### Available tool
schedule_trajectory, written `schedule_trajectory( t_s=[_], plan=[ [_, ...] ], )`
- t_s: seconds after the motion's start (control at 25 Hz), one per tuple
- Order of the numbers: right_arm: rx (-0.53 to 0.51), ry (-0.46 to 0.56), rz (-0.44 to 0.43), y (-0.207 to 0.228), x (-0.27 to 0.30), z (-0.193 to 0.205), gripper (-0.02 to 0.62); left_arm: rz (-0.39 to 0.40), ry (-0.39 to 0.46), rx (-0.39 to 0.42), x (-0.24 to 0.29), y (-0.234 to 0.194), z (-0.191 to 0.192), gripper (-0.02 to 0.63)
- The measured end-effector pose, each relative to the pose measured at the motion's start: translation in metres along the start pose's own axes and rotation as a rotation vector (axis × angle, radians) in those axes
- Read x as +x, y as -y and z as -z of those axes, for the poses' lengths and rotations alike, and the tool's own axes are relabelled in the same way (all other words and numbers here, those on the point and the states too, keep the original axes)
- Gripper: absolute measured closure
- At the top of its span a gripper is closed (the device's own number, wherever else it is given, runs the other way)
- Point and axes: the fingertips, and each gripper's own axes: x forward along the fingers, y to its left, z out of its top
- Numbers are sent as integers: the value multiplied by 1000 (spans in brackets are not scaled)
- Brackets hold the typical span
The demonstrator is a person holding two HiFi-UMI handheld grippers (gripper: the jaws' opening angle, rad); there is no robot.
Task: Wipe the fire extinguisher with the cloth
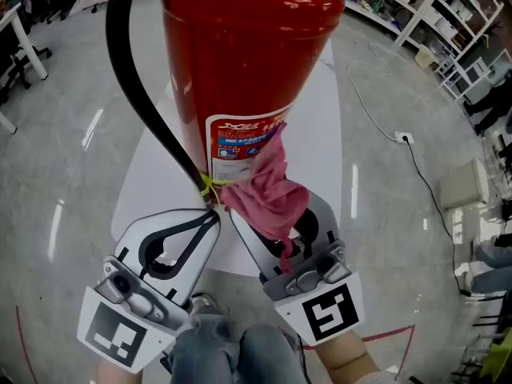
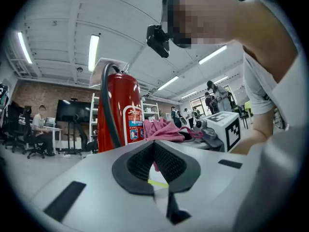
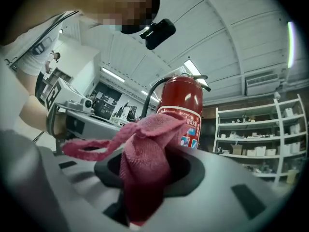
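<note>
The tall red metal fire extinguisher (image 1: 240,46) is being supported upright by a white rounded table top (image 1: 320,126). The crumpled pink terry cloth (image 1: 268,190) is being pinched in the closed jaws of the right gripper (image 1: 276,218) and pressed on the extinguisher's printed label (image 1: 240,138), low on its front. The left gripper (image 1: 210,214) jaws are being held together at the end of the extinguisher's black hose (image 1: 132,70), beside a yellow tie (image 1: 208,185); a grip on anything is not being shown clearly. Wiping is judged as only beginning, most of the red body being left. Around the extinguisher a glossy grey floor (image 1: 72,158) is being seen, and beyond it white shelves (image 1: 448,14).
</note>
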Motion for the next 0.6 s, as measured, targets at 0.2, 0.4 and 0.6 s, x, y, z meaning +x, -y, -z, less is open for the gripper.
schedule_trajectory(
  t_s=[0.2,0.4,0.6],
  plan=[
    [47,-63,-51,-7,-2,-24,434,-7,-3,-70,-2,-7,-31,597],
    [164,-83,-101,-1,-9,-89,434,-43,10,-118,-12,-12,-98,597],
    [270,-86,-137,2,-28,-175,434,-64,0,-183,-35,-5,-181,597]
  ],
)
